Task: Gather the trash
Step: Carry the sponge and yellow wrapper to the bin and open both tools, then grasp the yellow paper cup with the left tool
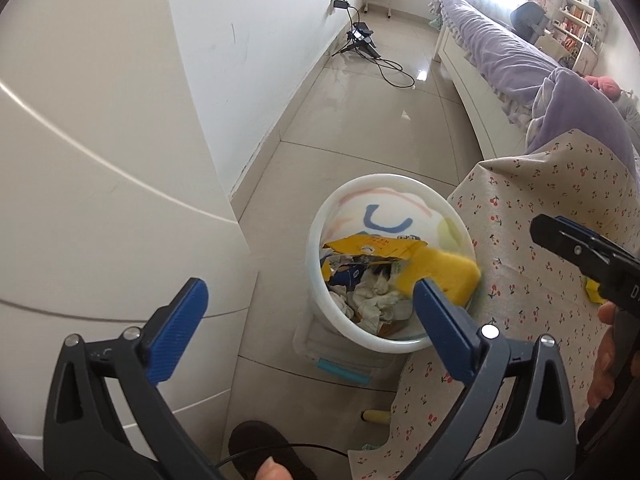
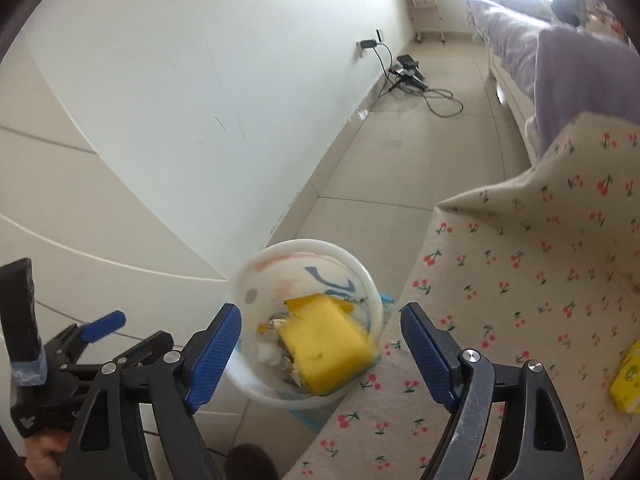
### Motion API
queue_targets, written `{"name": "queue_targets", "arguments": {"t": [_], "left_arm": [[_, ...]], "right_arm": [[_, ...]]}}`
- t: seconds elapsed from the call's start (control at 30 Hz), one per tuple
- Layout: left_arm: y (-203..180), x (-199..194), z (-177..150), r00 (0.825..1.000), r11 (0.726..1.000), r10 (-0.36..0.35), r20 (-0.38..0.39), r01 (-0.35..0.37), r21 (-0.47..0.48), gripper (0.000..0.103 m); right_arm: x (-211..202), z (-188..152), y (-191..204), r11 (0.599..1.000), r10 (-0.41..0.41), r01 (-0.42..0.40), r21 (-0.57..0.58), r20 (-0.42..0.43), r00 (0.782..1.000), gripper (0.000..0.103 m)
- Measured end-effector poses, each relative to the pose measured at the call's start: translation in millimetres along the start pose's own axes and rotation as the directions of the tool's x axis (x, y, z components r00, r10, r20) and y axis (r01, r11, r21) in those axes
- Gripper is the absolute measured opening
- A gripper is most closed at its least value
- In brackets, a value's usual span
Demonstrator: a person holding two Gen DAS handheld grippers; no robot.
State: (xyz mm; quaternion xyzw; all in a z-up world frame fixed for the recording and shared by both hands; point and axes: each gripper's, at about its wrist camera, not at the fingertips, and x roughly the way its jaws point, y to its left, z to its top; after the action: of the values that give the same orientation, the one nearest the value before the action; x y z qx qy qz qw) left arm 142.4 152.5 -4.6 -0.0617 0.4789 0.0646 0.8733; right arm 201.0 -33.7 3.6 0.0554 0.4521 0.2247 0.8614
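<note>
A white round trash bin (image 1: 320, 216) (image 2: 372, 280) stands on the floor against a table covered with a cherry-print cloth (image 1: 540, 208) (image 2: 520, 280). In the bin a yellow sponge (image 1: 444, 272) (image 2: 328, 348), blurred, lies on a torn yellow wrapper (image 1: 372, 246) and crumpled tissues (image 1: 376, 300). My left gripper (image 1: 310, 292) hangs open over the bin's near side with nothing between its fingers. My right gripper (image 2: 320, 316) is also open, above the sponge and not touching it. A small yellow box (image 2: 628, 380) lies on the cloth at the right.
White cabinet doors (image 1: 100, 200) close off the left. A clear box with a teal latch (image 1: 340, 364) sits under the bin. Farther back are a bed with purple bedding (image 1: 500, 52) and a device with cables (image 1: 360, 40) on the tiled floor.
</note>
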Motion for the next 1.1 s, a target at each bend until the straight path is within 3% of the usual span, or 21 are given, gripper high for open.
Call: {"name": "queue_targets", "arguments": {"t": [0.23, 0.47, 1.1], "left_arm": [[1, -2, 0, 0.999, 0.999, -0.043, -0.028, 0.042, -0.034, 0.102], [-18, -8, -4, 0.998, 0.998, -0.055, -0.031, 0.056, 0.005, 0.102], [-118, -12, -15, 0.986, 0.976, -0.155, -0.066, 0.163, 0.143, 0.102]], "right_arm": [[-9, -7, -1, 0.996, -0.083, 0.082, -0.025, -0.028, 0.996, 0.084], [-30, -18, -23, 0.991, -0.133, 0.133, -0.006, -0.048, 0.99, 0.084], [-114, -57, -165, 0.942, -0.282, 0.286, 0.175, -0.046, 0.958, 0.084]]}}
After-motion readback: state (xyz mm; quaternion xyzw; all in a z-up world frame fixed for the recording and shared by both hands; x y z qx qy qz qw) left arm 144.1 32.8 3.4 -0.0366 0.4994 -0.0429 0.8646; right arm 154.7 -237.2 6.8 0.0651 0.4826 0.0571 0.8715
